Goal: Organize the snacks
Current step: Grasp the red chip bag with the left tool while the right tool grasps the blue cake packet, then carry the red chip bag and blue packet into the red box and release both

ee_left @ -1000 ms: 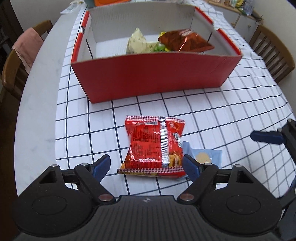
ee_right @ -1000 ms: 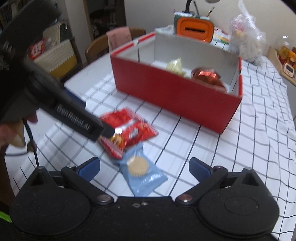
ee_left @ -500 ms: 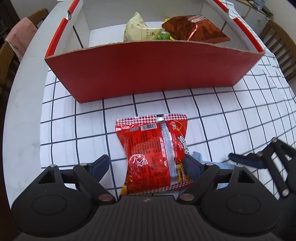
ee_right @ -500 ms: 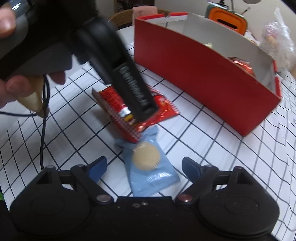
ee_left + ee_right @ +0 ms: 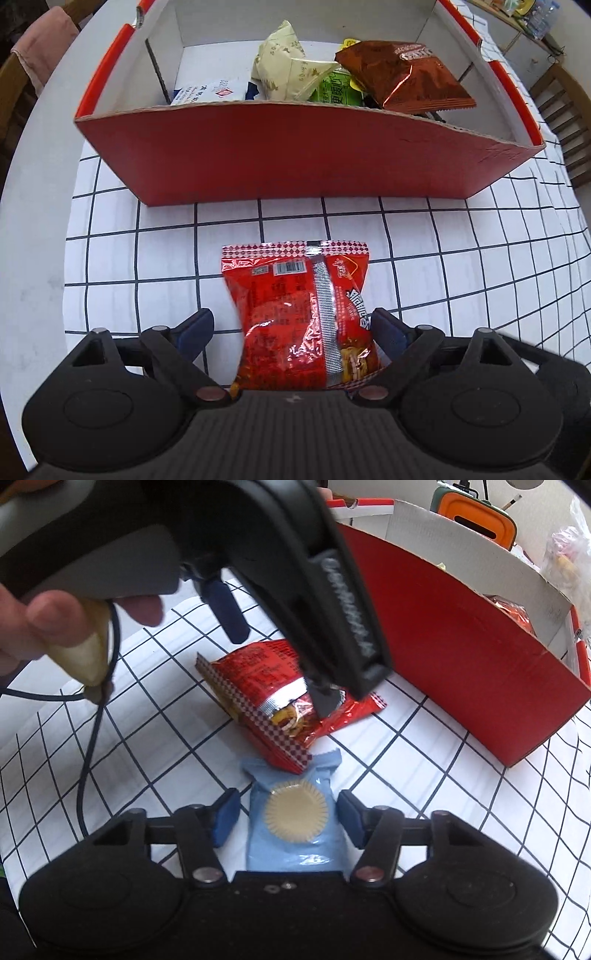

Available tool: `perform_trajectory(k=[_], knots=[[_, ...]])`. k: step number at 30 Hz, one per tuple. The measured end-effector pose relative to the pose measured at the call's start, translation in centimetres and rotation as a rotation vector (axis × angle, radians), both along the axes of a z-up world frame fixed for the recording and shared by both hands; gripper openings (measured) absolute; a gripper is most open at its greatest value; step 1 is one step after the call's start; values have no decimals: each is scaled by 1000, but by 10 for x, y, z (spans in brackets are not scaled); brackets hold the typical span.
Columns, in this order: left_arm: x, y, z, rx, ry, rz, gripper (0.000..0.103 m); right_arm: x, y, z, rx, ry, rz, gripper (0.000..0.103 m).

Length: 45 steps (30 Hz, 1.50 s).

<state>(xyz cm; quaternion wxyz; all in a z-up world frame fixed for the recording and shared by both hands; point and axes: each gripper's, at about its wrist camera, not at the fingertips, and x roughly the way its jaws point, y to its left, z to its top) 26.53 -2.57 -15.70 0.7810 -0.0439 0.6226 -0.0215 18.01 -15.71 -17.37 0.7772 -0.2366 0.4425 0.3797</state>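
Observation:
A red snack packet (image 5: 301,317) lies on the checked tablecloth in front of a red cardboard box (image 5: 295,155). My left gripper (image 5: 291,328) is open, its fingers on either side of the packet's near half; the right finger touches its edge. The packet also shows in the right wrist view (image 5: 273,698), with the left gripper's body above it. A light blue packet with a round biscuit (image 5: 295,819) lies between the fingers of my right gripper (image 5: 288,816), which is open. The red packet's corner overlaps the blue one.
The box holds a cream bag (image 5: 284,70), a brown bag (image 5: 402,77), a green pack (image 5: 332,92) and a white pack (image 5: 210,92). Wooden chairs (image 5: 565,107) stand at the right and left. An orange container (image 5: 472,513) sits behind the box. A black cable (image 5: 92,738) hangs at the left.
Both grippers have moved forward and down. The red packet now sits between the left fingers and the blue packet between the right fingers. The box looks closer.

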Motion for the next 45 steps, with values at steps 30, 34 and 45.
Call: perform_trajectory(k=[30, 34, 45], knots=[[-36, -15, -26, 77, -46, -10, 67, -9, -58, 23, 129, 46, -336, 47], [-52, -10, -23, 77, -56, -8, 67, -10, -61, 26, 149, 37, -379, 47], [-82, 12, 25, 64, -142, 23, 67, -18, -65, 51, 225, -3, -472, 47]])
